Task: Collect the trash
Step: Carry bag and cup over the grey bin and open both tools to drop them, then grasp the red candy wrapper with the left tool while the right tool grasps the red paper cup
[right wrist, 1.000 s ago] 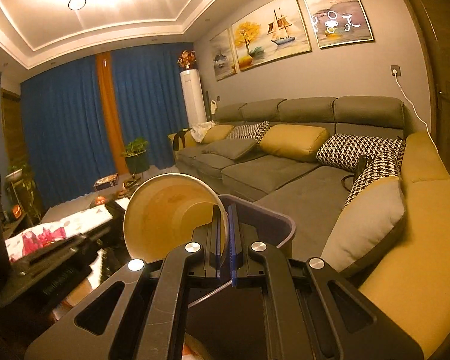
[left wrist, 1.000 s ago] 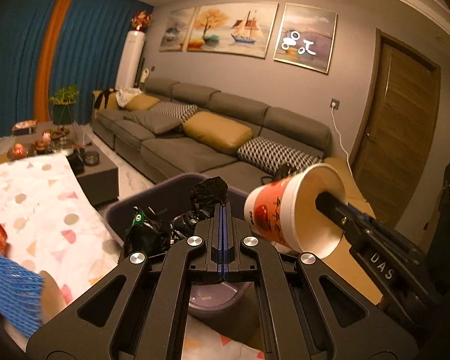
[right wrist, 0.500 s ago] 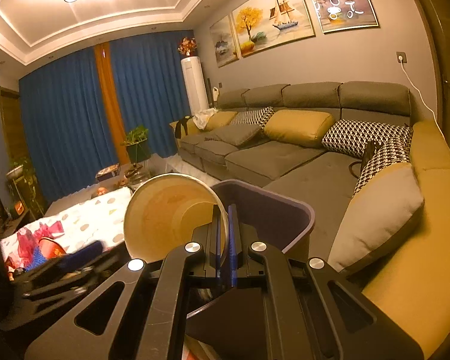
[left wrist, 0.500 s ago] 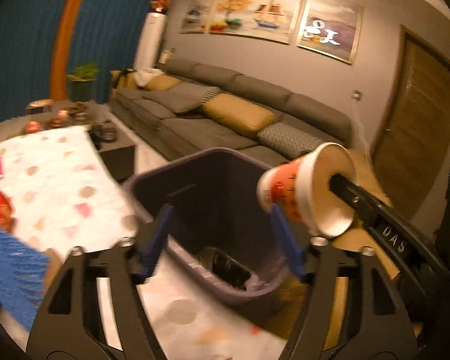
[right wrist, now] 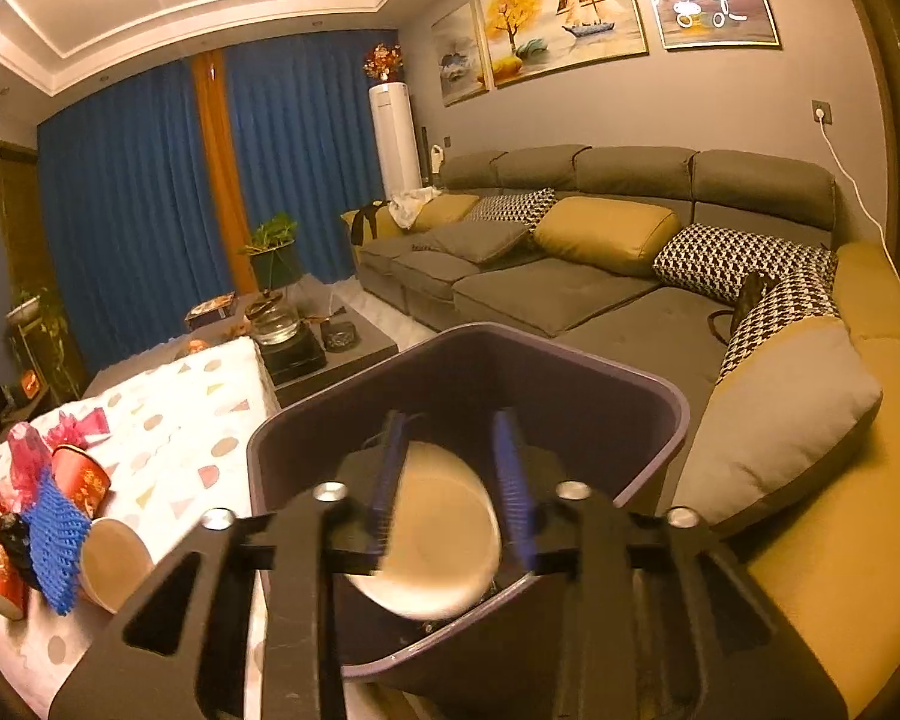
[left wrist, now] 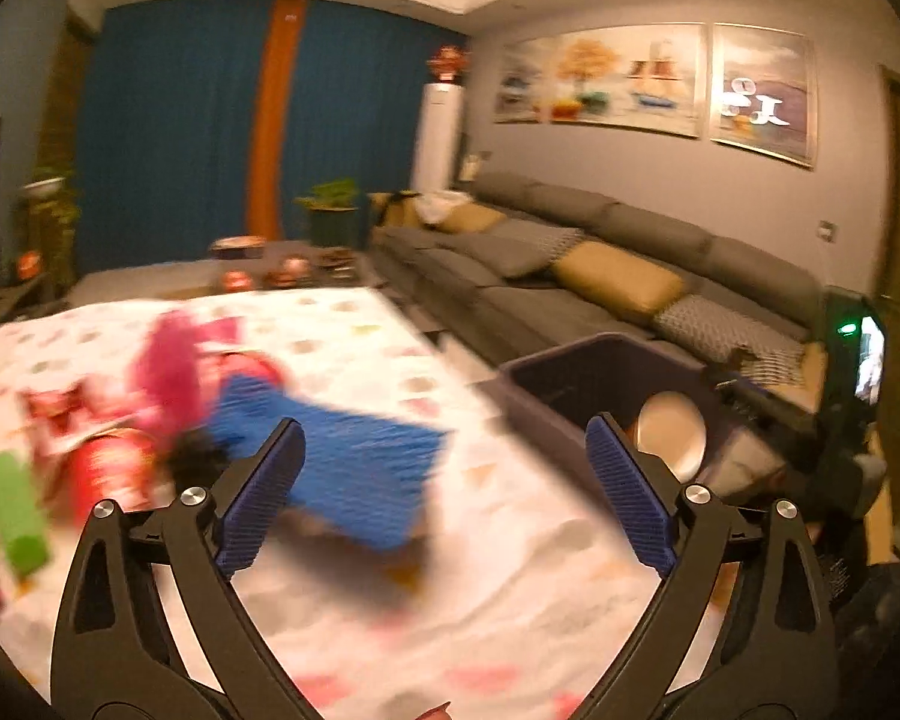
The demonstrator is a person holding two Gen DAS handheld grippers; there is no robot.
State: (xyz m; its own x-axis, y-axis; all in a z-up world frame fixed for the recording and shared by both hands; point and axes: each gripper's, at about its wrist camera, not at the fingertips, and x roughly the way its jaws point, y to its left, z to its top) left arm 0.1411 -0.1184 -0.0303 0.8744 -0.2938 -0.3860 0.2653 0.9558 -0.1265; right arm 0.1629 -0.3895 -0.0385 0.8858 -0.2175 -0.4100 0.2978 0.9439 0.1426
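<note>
Above the purple bin [right wrist: 660, 402], the right gripper [right wrist: 453, 474] was opening its jaws, and the paper cup [right wrist: 432, 546] between them was no longer pressed by the blue pads [right wrist: 513, 480]; it hung blurred inside the bin's mouth, released and seemingly dropping. To do this step well, I judged that the jaws should open fully while the gripper stayed over the middle of the bin, not near its rim, so that the light cup could not bounce off the edge and fall to the floor. Only after that should the hand go back for more trash.

Left of the bin, the left gripper [left wrist: 444, 480] was also opening its jaws, already very wide, with nothing between them. It pointed toward the table with the dotted cloth [left wrist: 510, 570]. Farther left of the bin on this cloth lay the rest of the trash: a blue net sleeve [right wrist: 57, 540], a red cup [right wrist: 84, 483], a second pale cup on its side [right wrist: 114, 564] and pink crinkled wrapping [right wrist: 78, 423].

The bin looked like smooth, hard plastic with rounded corners and a rolled rim. The cup seemed to be thin paper, round and cone-like, pale inside, so it would crush easily under a strong grip. The net sleeve looked soft and foamy with an open mesh, and the pads were ribbed. Behind the bin stood a grey fabric sofa [right wrist: 570, 288] with mustard and checked cushions.
</note>
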